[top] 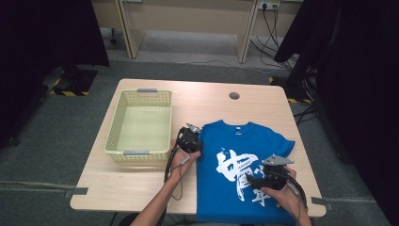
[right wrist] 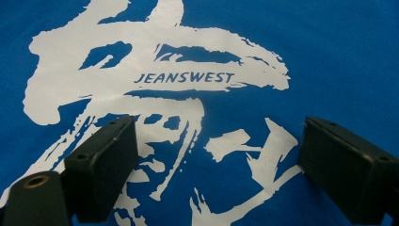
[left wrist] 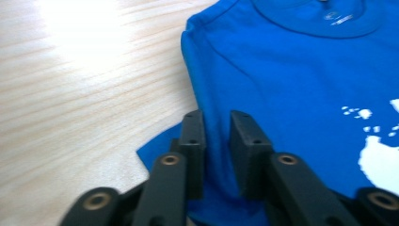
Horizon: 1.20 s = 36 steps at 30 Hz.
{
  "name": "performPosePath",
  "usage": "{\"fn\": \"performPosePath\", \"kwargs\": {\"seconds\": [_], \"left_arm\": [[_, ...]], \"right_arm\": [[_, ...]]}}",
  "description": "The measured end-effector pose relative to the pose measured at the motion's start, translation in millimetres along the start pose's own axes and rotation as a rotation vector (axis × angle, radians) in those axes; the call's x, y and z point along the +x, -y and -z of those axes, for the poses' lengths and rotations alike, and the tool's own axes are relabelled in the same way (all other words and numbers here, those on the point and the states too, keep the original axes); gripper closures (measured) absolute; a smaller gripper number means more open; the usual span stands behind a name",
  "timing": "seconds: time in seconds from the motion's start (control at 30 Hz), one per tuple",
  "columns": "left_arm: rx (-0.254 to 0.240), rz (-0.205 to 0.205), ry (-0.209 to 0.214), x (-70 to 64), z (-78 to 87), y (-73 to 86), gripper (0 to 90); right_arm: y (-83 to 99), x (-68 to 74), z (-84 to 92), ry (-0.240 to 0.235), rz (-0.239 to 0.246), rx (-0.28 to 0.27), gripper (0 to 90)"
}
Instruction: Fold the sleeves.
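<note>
The T-shirt [top: 244,160] is bright blue with a white brush-stroke print across its front, and small blue lettering sits inside the white. Both the left tool [left wrist: 217,141] and the right tool [right wrist: 216,165] are matt black with brass-coloured rivets. Beside the left tool, the counter [top: 141,188] is pale wood grain, and the basket [top: 115,127] is pale yellow-green lattice with grey handles.

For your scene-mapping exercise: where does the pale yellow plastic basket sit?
In the high view, the pale yellow plastic basket sits on the wooden table's left half, beside the blue T-shirt.
</note>
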<state>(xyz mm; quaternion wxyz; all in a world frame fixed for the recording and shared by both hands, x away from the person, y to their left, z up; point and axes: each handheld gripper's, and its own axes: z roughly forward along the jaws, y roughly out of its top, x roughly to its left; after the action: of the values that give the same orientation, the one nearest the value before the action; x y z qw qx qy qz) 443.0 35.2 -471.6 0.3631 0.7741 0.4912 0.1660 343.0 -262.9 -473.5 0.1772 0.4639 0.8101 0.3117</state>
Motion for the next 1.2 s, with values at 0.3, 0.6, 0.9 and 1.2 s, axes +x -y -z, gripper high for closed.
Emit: {"fn": "performPosePath", "kwargs": {"seconds": [0.3,0.6,0.9,1.2], "left_arm": [[-0.048,-0.039,0.018,-11.1,9.7,-8.2,82.8],[-0.064,-0.066,0.092,-37.3,9.6,-18.1,80.3],[-0.087,-0.102,0.094,-42.2,19.3,-21.9,71.9],[-0.018,-0.088,-0.043,-22.5,31.3,-6.3,43.5]], "right_arm": [[0.2,0.0,0.0,0.0,0.0,-0.001,12.7],[0.3,0.0,0.0,0.0,0.0,-0.002,12.7],[0.4,-0.1,0.1,-0.002,0.0,-0.002,12.7],[0.2,0.0,0.0,0.0,0.0,-0.001,12.6]]}}
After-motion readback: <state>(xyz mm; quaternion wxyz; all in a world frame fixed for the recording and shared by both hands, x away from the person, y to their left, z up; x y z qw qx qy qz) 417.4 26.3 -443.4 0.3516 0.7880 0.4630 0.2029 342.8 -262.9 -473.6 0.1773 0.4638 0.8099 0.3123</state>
